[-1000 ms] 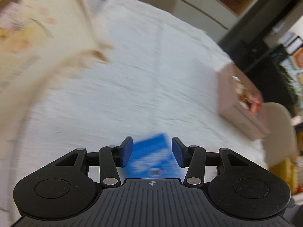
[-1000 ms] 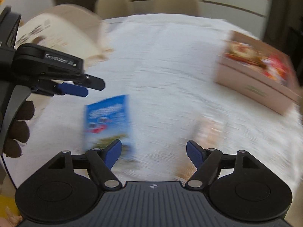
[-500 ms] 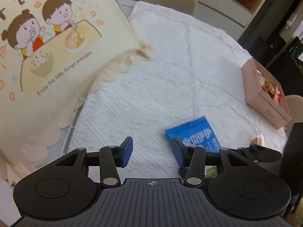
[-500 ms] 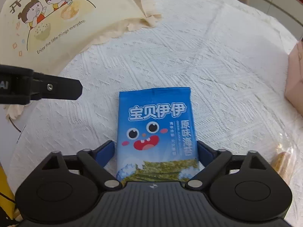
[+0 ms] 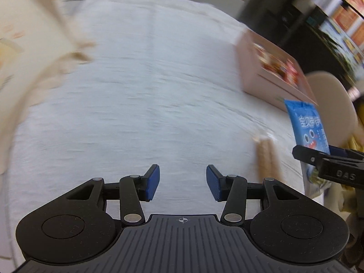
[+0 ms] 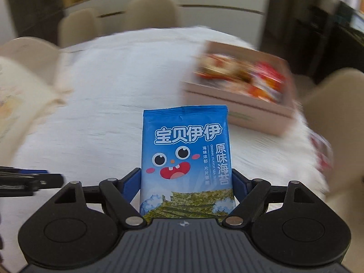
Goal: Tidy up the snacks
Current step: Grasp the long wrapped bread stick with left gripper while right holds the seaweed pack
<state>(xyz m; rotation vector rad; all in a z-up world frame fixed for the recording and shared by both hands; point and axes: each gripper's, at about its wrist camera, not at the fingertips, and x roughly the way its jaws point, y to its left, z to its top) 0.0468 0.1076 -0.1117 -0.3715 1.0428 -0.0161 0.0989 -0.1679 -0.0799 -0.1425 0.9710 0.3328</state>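
Pink box (image 6: 238, 111) holds red-wrapped snacks, prob; R gripper (image 6: 186, 182) grips seaweed pack (image 6: 185, 150)

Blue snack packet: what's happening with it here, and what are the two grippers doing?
The right gripper is clamped on the blue seaweed packet, holding it upright above the white tablecloth, facing the pink box of snacks. The left gripper is open with nothing between its pads. A wrapped snack lies on the cloth.

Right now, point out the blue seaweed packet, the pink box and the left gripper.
blue seaweed packet (image 6: 185, 157): right wrist view, printed front.
pink box (image 6: 236, 111): right wrist view, near side wall.
left gripper (image 5: 182, 183): left wrist view, gap between fingertips.
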